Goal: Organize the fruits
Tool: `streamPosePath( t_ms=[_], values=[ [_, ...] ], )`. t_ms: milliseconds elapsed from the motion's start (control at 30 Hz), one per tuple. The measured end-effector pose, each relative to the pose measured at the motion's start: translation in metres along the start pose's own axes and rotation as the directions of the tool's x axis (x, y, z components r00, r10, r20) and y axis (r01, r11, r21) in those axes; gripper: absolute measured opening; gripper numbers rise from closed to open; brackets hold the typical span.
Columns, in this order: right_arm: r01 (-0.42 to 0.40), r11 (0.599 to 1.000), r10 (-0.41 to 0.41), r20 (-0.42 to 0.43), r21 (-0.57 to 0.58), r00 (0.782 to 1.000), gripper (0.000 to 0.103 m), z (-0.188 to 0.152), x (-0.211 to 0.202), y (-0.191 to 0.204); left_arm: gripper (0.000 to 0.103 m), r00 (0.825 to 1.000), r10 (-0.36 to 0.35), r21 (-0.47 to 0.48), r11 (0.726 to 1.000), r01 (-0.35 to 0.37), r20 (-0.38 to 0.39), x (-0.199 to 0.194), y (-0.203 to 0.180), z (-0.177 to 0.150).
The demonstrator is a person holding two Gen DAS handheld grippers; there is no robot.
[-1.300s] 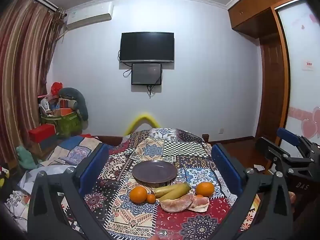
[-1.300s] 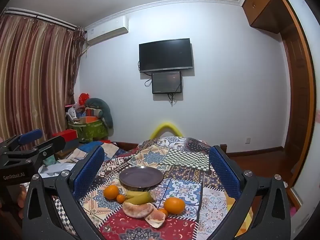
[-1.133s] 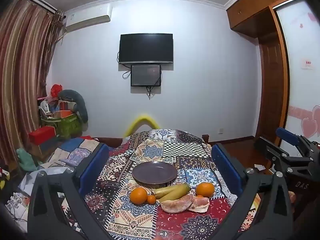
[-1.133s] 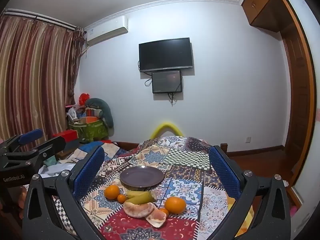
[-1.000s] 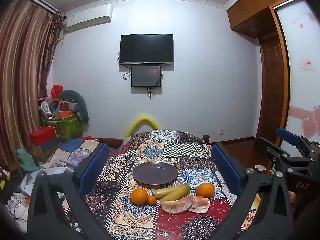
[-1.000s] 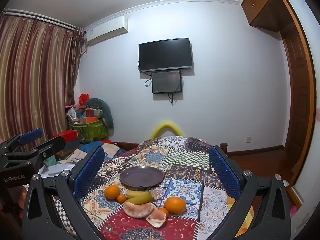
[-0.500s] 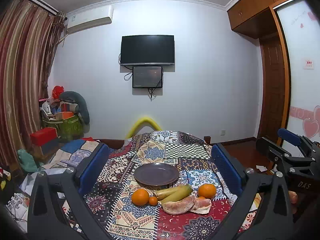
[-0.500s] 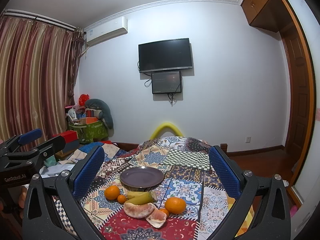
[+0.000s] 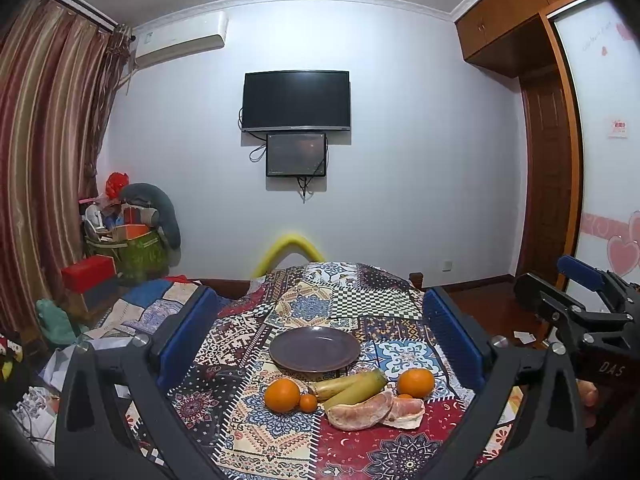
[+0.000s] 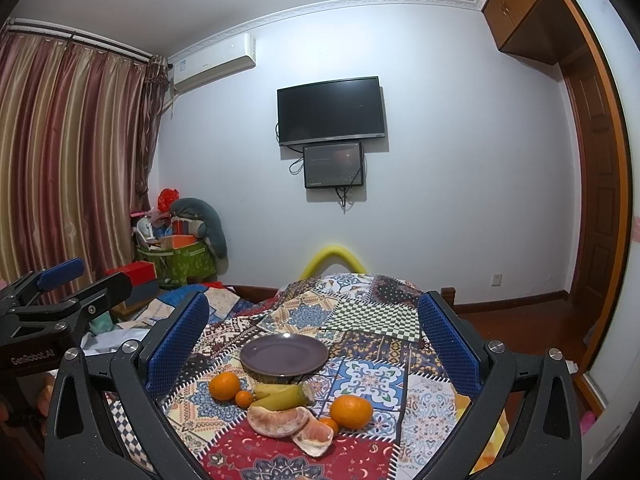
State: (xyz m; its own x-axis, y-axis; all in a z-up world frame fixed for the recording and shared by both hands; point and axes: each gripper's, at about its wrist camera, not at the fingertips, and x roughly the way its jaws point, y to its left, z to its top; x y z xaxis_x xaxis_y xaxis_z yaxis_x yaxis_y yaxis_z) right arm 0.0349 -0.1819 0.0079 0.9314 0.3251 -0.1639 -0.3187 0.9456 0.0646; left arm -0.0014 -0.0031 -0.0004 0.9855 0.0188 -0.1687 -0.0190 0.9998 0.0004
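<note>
Barely shifted | plate sits lower in view | both tools gaping, unmoved

Landmark: plate. I see bare patchwork cloth behind it and to both sides, so access there is open. The near side is blocked: bananas touch its front rim, oranges sit left and right of them, and pomelo segments lie nearest me.
</note>
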Motion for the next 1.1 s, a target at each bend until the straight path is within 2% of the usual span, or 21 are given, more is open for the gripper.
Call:
streamPosePath(
  t_ms=[1100],
  values=[
    [0.002, 1.0, -0.002, 0.003, -0.006, 1.0, 0.103, -0.0002, 0.0, 0.0018, 0.103, 1.0, 0.002, -0.011, 1.0, -0.002, -0.007, 0.0045, -0.0012, 0.0023]
  ],
)
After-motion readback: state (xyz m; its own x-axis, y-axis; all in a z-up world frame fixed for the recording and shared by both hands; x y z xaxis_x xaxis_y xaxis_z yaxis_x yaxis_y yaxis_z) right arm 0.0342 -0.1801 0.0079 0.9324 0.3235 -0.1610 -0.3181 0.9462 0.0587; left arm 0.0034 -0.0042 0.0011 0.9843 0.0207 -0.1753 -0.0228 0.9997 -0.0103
